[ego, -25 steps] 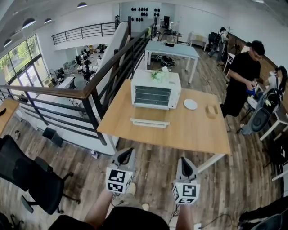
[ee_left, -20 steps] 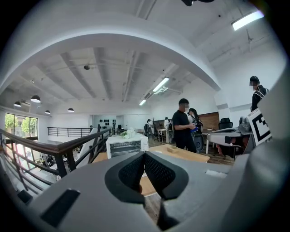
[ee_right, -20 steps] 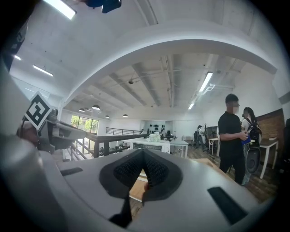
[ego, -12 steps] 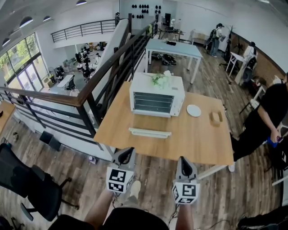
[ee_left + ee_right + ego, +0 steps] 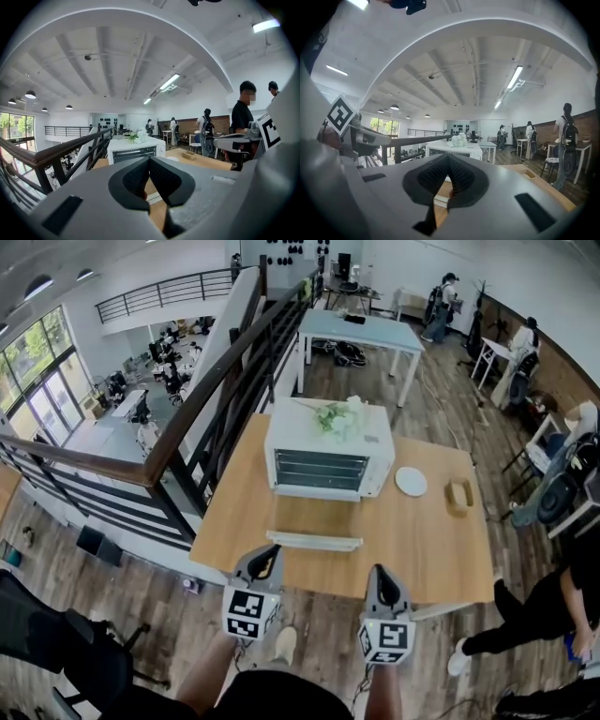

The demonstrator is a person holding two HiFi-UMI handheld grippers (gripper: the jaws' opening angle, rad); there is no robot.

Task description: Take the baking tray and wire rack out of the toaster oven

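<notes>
A white toaster oven stands at the far side of a wooden table, its door shut and white flowers on top. It also shows in the left gripper view as the toaster oven and in the right gripper view as the toaster oven. The tray and rack are hidden inside. My left gripper and right gripper are both shut and empty, held side by side just short of the table's near edge.
A flat white strip lies on the table in front of the oven. A white plate and a small wooden box sit at the right. A black railing runs along the left. People stand at the right and far back.
The table and oven have come nearer and lower in the head view as I walked forward. Both grippers stayed shut. The person at the right moved toward the lower right.
</notes>
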